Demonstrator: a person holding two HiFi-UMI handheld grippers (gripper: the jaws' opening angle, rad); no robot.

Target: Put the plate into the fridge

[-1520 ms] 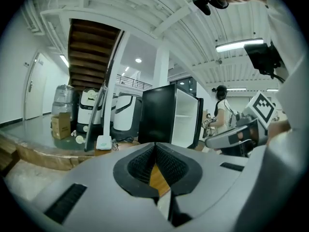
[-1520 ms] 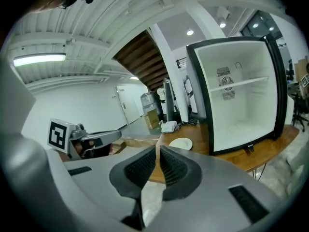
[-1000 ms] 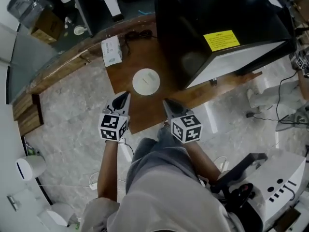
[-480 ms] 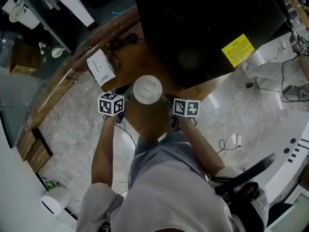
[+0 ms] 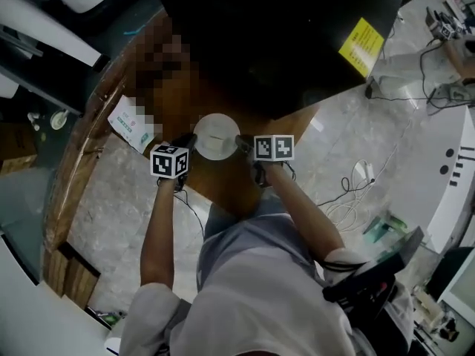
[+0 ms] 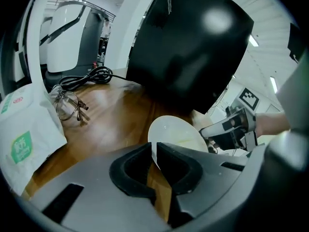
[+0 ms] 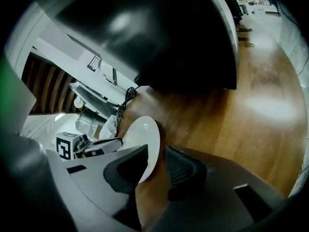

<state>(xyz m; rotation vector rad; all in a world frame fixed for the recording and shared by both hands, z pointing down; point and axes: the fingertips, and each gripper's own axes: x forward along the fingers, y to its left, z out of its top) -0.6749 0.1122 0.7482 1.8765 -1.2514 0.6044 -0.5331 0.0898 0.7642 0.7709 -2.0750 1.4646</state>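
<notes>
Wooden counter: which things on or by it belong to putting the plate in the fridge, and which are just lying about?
In the job: plate; black fridge; left gripper, on the plate's rim; right gripper, jaws just opening, rim between them.
Lying about: glasses; black cable; white packet.

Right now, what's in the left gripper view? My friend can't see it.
A white plate lies on a wooden table, its near rim in the thin slit between the left gripper's tongs; whether they pinch it is unclear. The right gripper reaches its far side, and a black fridge stands behind.
</notes>
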